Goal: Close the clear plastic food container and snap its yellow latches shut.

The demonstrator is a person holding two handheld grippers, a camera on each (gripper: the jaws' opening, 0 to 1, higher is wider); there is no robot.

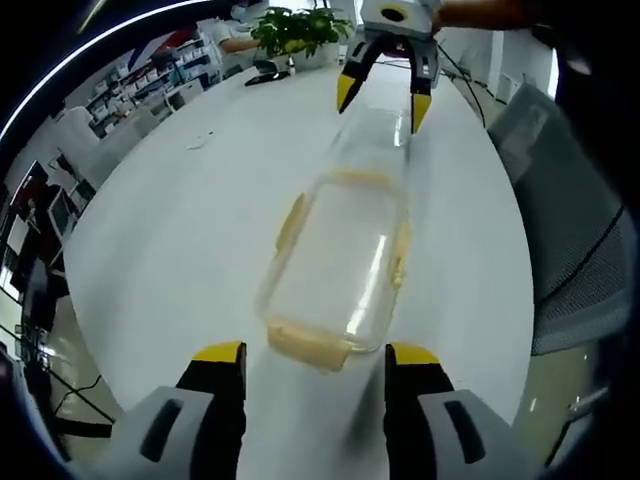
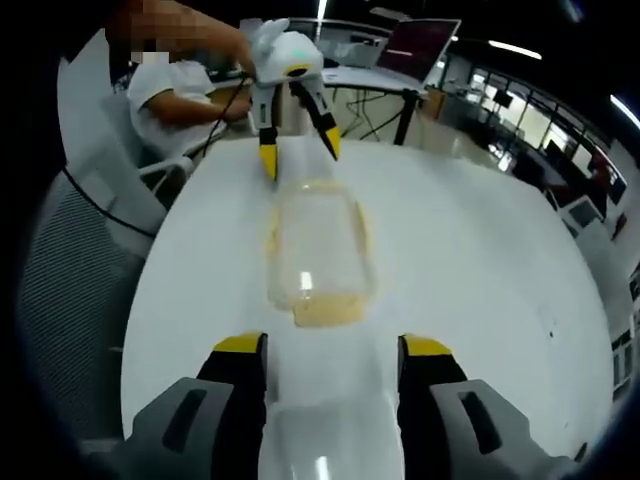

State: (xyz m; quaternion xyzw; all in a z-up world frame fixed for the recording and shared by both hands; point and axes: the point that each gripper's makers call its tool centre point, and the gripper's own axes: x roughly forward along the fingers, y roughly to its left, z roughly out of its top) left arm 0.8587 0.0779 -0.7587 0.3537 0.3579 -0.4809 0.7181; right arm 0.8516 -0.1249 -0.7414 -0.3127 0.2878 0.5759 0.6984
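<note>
A clear plastic container (image 1: 335, 260) with yellow latches (image 1: 290, 222) on its sides and ends lies lengthwise in the middle of the white table (image 1: 170, 230). My left gripper (image 1: 315, 355) is open, its yellow-tipped jaws either side of the container's near end. A clear lid (image 1: 378, 140) stretches from the far end toward my right gripper (image 1: 383, 103), which is open around it. In the right gripper view the container (image 2: 318, 245) lies ahead, a yellow latch (image 2: 325, 312) facing me. The clear lid (image 2: 322, 420) runs between the open jaws of my right gripper (image 2: 332, 345). The left gripper (image 2: 299, 158) stands beyond the container.
A potted plant (image 1: 300, 30) and a dark object stand at the table's far end. Grey mesh chairs (image 1: 570, 230) (image 2: 80, 280) line one side. A seated person (image 2: 175, 100) is behind the left gripper, with a laptop (image 2: 420, 45) on another desk.
</note>
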